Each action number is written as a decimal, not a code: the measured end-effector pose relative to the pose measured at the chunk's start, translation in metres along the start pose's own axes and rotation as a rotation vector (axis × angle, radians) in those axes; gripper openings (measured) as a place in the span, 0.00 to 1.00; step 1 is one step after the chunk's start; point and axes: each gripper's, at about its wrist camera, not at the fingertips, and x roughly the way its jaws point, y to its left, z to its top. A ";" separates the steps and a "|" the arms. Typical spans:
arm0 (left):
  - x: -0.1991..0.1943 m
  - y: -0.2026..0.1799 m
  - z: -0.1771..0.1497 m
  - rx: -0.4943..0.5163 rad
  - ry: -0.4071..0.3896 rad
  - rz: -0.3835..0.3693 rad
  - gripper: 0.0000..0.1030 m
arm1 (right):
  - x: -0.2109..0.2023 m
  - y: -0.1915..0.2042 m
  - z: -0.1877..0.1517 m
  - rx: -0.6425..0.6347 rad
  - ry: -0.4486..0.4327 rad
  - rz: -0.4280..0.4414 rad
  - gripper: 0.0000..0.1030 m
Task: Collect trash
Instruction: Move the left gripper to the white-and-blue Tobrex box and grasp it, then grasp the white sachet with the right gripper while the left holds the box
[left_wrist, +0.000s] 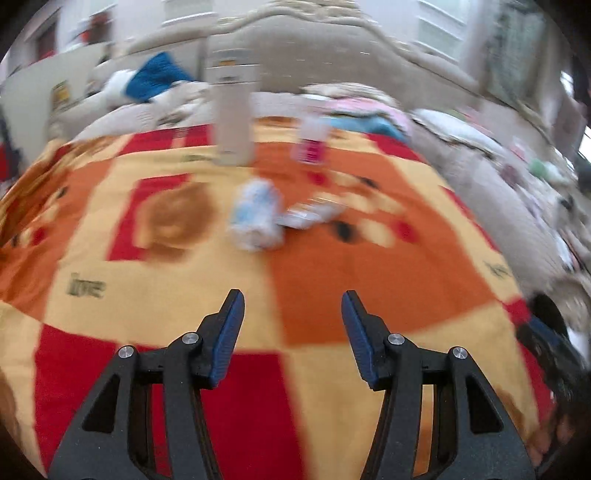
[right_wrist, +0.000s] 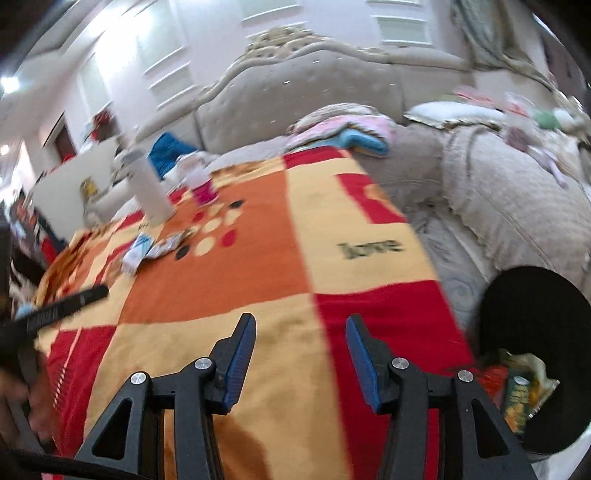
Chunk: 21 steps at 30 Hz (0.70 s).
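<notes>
both sets of tongs stood apart with nothing between their blue pads: the left gripper (left_wrist: 292, 306) hung over the checked blanket (left_wrist: 369, 266), aimed at the litter ahead of it, and the right gripper (right_wrist: 301, 330) hovered over the same blanket nearer its edge, just beside the black bin (right_wrist: 535, 314). the trash left to collect lay well out on the blanket: a crumpled white-and-blue wrapper (left_wrist: 255, 216) touching a flatter scrap of packaging (left_wrist: 314, 214), both out of reach of either tool. behind them stood a tall white bottle (left_wrist: 234, 110) and a small pink-labelled bottle (left_wrist: 312, 138), upright, so probably not rubbish, though i couldn't be sure. the bin already held some colourful packets (right_wrist: 521, 391), and it sat low at the bedside, presumably so that things could be dropped straight in. the views were blurred, so finer detail escaped me.
</notes>
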 end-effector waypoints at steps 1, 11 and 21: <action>0.007 0.011 0.007 -0.017 0.001 0.009 0.52 | 0.005 0.006 -0.001 -0.016 0.008 -0.002 0.47; 0.073 0.025 0.051 0.014 0.070 -0.063 0.52 | 0.026 0.015 -0.002 -0.070 0.075 -0.024 0.47; 0.085 0.028 0.041 -0.027 0.065 -0.084 0.25 | 0.026 0.018 -0.003 -0.082 0.093 -0.039 0.47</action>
